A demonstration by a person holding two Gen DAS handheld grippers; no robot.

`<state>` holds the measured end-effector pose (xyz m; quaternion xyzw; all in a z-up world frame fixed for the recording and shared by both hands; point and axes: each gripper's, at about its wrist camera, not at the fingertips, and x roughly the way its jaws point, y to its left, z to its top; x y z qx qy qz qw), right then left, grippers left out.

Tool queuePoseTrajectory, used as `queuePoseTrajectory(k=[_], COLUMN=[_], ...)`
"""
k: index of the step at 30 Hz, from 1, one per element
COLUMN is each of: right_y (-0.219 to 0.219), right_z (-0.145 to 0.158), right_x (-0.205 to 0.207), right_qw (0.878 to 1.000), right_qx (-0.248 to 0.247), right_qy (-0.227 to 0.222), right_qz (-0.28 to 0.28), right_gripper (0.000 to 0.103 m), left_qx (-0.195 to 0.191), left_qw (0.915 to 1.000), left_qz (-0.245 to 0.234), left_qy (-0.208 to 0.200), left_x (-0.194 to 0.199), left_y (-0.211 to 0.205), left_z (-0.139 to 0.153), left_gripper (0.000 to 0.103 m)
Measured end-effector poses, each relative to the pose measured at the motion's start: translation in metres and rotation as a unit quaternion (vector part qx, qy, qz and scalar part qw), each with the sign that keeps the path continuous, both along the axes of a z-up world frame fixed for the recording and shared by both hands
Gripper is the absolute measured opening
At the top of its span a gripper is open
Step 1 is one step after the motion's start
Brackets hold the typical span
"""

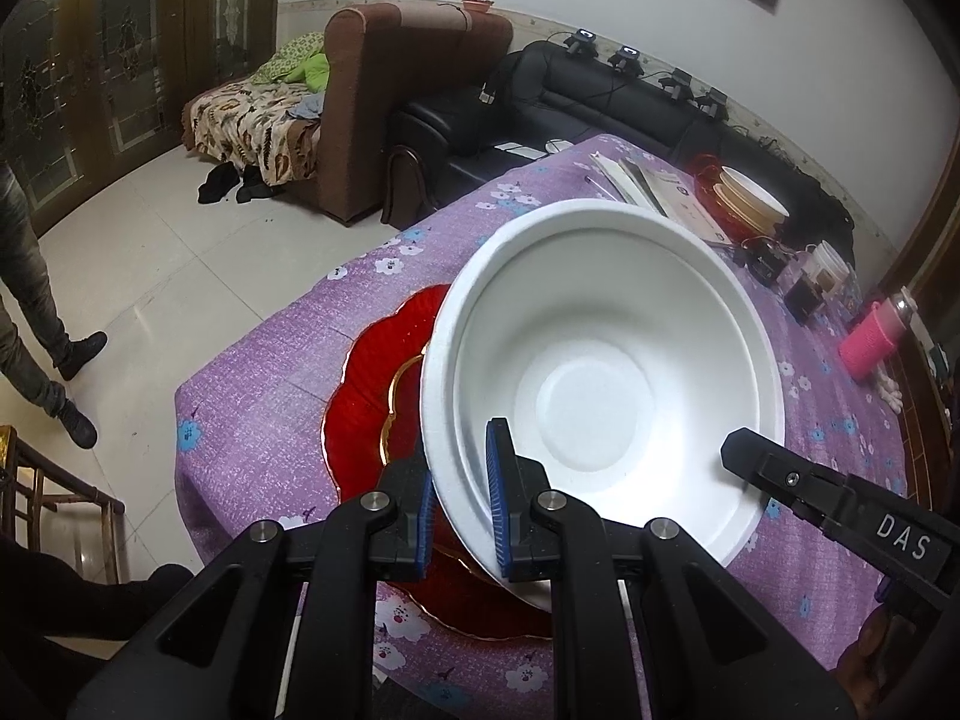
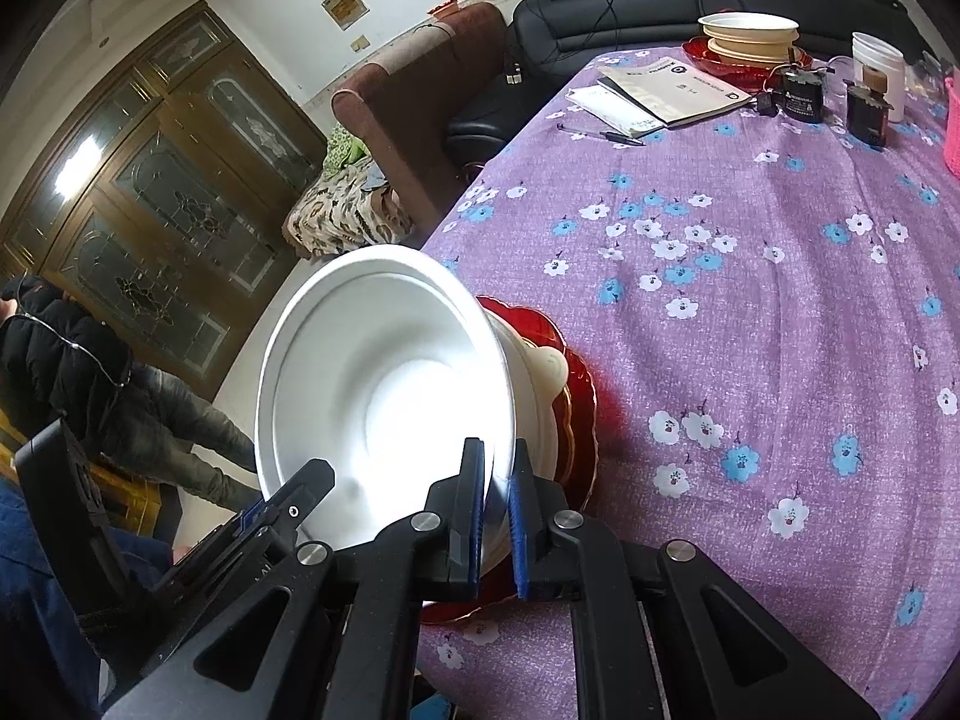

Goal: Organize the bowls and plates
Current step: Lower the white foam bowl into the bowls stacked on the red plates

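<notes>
A white foam bowl (image 1: 600,360) (image 2: 390,372) hangs tilted over a red scalloped plate (image 1: 372,372) (image 2: 579,402) with a gold ring, which lies on the purple flowered tablecloth (image 2: 750,330). My left gripper (image 1: 462,468) is shut on the bowl's near-left rim, one blue pad inside and one outside. My right gripper (image 2: 497,456) is shut on the opposite rim, and its black tip (image 1: 744,450) shows in the left wrist view. The left gripper (image 2: 312,480) also appears low left in the right wrist view. A cream piece (image 2: 549,369) peeks out under the bowl.
At the far end of the table stands a stack of cream bowls on a red plate (image 1: 750,198) (image 2: 750,36), beside booklets (image 2: 672,93), a pen (image 2: 600,133), black devices (image 2: 801,93), a white cup (image 2: 879,69) and a pink object (image 1: 870,339). A person (image 2: 90,372) stands left of the table edge.
</notes>
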<state>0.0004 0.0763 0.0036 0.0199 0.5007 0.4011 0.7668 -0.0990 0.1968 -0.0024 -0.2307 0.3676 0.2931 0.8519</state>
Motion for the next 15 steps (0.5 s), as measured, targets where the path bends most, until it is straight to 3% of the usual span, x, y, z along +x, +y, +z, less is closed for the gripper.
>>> queuePoseTrajectory(k=[15], right_y=[0.0028], right_z=[0.0023], right_x=[-0.0009], right_qw=[1.000], right_qx=[0.000], right_qy=[-0.001], right_qz=[0.002], right_gripper=[0.011], left_qx=[0.007], left_qw=[1.0000], left_qz=[0.006], left_qy=[0.003], left_x=[-0.0007], left_y=[0.0020], left_z=[0.0030], left_gripper=[0.016])
